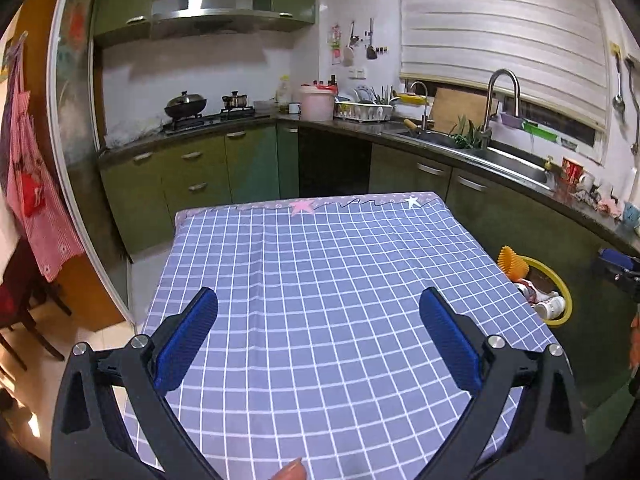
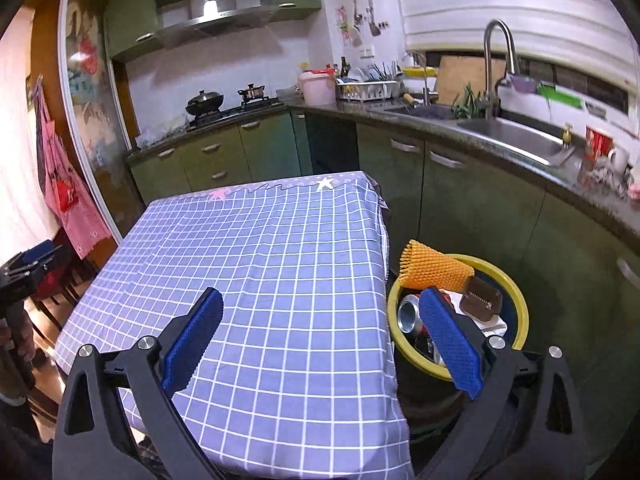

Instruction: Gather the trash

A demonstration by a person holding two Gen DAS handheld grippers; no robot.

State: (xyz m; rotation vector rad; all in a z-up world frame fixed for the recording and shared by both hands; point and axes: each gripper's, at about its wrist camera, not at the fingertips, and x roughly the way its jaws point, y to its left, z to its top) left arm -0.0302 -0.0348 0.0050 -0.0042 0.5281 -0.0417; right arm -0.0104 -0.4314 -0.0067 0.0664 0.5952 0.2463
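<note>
A yellow-rimmed bin (image 2: pixel 516 300) stands on the floor right of the table and holds trash: an orange foam net (image 2: pixel 434 270), a metal can (image 2: pixel 408 314), a brown wrapper (image 2: pixel 480 300) and white paper. From the left wrist view the bin (image 1: pixel 560 284) shows past the table's right edge, with the orange net (image 1: pixel 512 262) and a white bottle (image 1: pixel 552 306). My left gripper (image 1: pixel 318 300) hangs open over the checked tablecloth (image 1: pixel 320 280), nothing between its blue pads. My right gripper (image 2: pixel 320 300) is open too, over the table's right edge, its right finger (image 2: pixel 448 336) in front of the bin.
Green cabinets (image 1: pixel 192 168) and a dark counter run along the back and right, with a stove, a dish rack and a steel sink (image 2: pixel 512 136). A pink apron (image 1: pixel 32 200) hangs on the left beside a glass door. Wooden chairs stand at the left.
</note>
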